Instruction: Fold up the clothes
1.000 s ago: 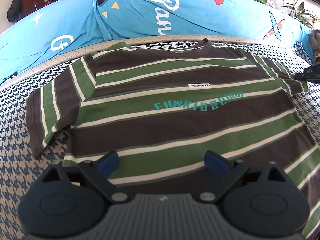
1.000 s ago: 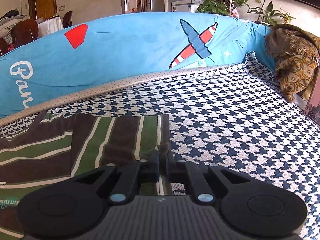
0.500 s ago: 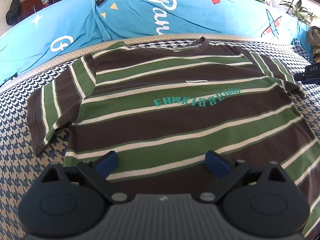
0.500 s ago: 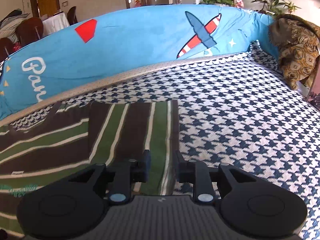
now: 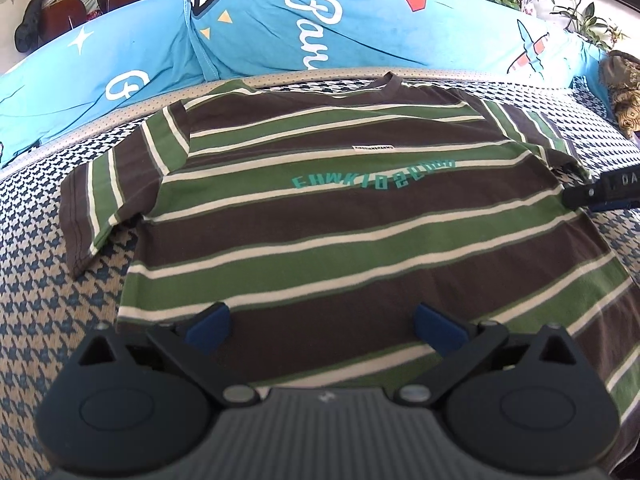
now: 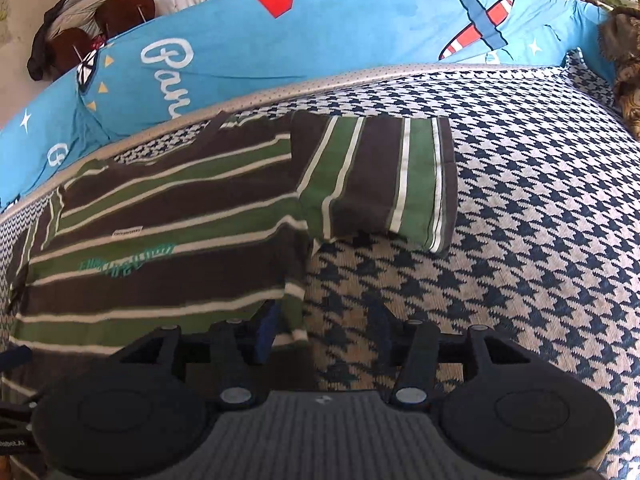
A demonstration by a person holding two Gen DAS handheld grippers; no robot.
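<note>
A brown, green and white striped T-shirt (image 5: 320,216) lies spread flat, front up, on the houndstooth bed cover (image 5: 48,296). My left gripper (image 5: 322,322) hovers over its lower hem, jaws wide open and still widening, with only flat cloth beneath them. In the right wrist view, the shirt (image 6: 160,248) fills the left, and its sleeve (image 6: 380,176) lies spread out farther away. My right gripper (image 6: 324,330) stands at the shirt's side edge with its jaws opening. That edge sits just inside the left finger, and the pads do not press it. The right gripper (image 5: 604,192) also shows beside the sleeve.
A long blue cushion (image 5: 320,20) with white lettering and a plane print runs along the far side of the bed. A brown patterned cloth heap (image 6: 628,64) sits at the far right. Chairs and potted plants stand beyond the cushion.
My right gripper was shut on the sleeve's edge; it has let go, opened and pulled back to the shirt's side edge, leaving the sleeve flat. My left gripper has barely shifted.
</note>
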